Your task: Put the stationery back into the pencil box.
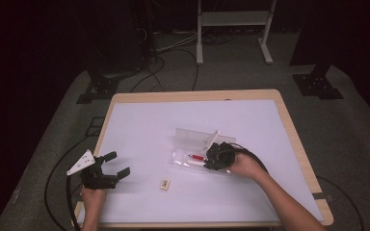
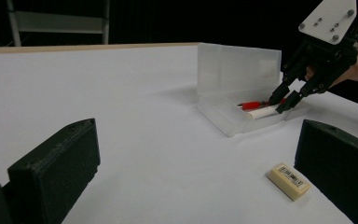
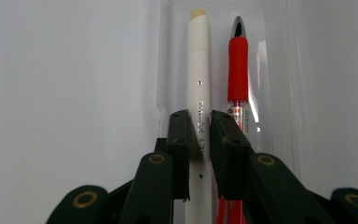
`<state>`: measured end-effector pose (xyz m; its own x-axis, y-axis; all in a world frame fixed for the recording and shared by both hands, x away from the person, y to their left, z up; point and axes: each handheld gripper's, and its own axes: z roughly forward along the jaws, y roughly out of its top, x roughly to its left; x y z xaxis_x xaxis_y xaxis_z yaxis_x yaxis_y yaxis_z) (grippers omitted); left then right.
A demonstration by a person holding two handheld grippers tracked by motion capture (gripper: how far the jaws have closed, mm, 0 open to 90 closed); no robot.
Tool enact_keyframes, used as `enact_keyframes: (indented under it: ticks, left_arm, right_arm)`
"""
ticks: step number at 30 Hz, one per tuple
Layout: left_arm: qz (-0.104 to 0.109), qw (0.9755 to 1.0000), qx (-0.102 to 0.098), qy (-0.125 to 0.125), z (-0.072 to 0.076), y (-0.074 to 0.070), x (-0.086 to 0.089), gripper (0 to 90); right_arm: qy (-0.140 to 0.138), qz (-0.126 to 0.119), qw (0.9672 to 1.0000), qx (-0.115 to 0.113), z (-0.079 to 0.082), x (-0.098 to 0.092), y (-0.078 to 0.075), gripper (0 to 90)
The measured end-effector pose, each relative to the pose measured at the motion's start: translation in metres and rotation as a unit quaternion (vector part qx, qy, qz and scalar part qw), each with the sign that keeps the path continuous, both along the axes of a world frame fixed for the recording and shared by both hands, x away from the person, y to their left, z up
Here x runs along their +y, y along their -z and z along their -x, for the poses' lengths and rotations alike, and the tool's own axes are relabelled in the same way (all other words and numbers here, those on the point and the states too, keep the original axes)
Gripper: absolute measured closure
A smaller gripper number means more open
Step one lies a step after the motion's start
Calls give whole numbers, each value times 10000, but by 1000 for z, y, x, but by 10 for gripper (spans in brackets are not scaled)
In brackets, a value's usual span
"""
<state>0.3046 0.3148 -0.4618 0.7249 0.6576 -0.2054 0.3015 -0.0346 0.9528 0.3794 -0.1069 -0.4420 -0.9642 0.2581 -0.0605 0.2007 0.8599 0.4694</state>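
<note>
Table (image 1: 139,125) lit bright from overhead, room around it pitch dark; soft shadows, slightly grainy, close jaws blurry.

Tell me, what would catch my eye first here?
The clear plastic pencil case, open near the middle of the white table. The right gripper reaches into it, jaws on either side of a white pen lying beside a red pen. Nearer the left gripper lies a small cream eraser.
</note>
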Motion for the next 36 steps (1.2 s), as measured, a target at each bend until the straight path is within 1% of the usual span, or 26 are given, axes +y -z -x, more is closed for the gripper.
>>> enact_keyframes:
  ticks: [8,13,17,18,26,31,36]
  left_arm:
    - [0,10000,-1,0,0,0,0,0]
    - [0,10000,1,-1,0,0,0,0]
    - [0,10000,2,-4,0,0,0,0]
    - [-8,10000,0,0,0,0,0,0]
    - [-13,10000,-1,2,0,0,0,0]
    - [-12,10000,-1,1,0,0,0,0]
    - [-9,10000,-3,3,0,0,0,0]
  right_arm:
    - [-10,-35,10000,-16,0,-1,-1,761]
    - [50,-169,9998,-76,1,-4,-7,748]
    - [46,-265,9995,-149,3,-6,-12,728]
    - [25,-298,9994,-178,4,-6,-14,716]
    - [30,-475,9987,-194,10,-5,-21,663]
    - [-4,-598,9981,-161,14,-3,-25,615]
    - [-38,-651,9978,-135,18,0,-27,572]
